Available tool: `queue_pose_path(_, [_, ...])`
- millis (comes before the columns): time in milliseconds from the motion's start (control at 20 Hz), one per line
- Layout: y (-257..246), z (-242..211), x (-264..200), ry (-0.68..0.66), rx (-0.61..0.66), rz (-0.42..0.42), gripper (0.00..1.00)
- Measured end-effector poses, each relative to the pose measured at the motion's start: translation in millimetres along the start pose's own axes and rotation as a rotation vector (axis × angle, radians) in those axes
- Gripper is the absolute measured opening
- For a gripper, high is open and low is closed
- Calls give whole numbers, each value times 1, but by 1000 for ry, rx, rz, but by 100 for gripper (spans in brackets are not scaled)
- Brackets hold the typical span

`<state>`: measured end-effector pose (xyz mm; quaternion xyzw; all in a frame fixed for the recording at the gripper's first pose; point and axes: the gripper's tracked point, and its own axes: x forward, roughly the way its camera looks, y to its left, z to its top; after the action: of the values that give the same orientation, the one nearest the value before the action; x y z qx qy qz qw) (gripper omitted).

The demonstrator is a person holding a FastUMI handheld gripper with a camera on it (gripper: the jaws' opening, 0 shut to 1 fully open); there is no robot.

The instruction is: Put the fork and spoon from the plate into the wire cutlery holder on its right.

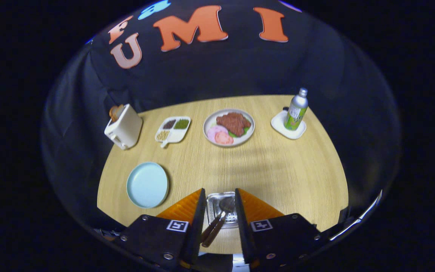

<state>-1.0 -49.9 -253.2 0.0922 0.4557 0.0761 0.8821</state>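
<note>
The gripper (219, 211) sits at the bottom centre of the frame, looking steeply down on the table (278, 170). Its fingers stand parted with nothing pressed between them. In the gap lies the wire cutlery holder (217, 206), and the spoon (225, 206) and fork (212, 228) rest in it, their brown handles slanting back toward the lower left between the fingers, touching neither. Left of the fingers lies an empty pale blue plate (147, 184). Farther up, from left to right: a toaster (124, 126), a divided dish (173, 129), a plate of food (229, 127) at centre, and a bottle (296, 110) on a white coaster (288, 125).
</note>
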Motion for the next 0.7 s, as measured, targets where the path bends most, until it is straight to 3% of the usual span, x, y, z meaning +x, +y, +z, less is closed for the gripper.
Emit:
queue_pose_path(100, [3, 40, -17, -164, 33, 5, 64])
queue_pose_path(300, [7, 107, -72, -467, 13, -23, 80])
queue_pose_path(500, [16, 159, -127, -695, -56, -68, 92])
queue_pose_path(700, [29, 186, -164, -824, -104, -83, 94])
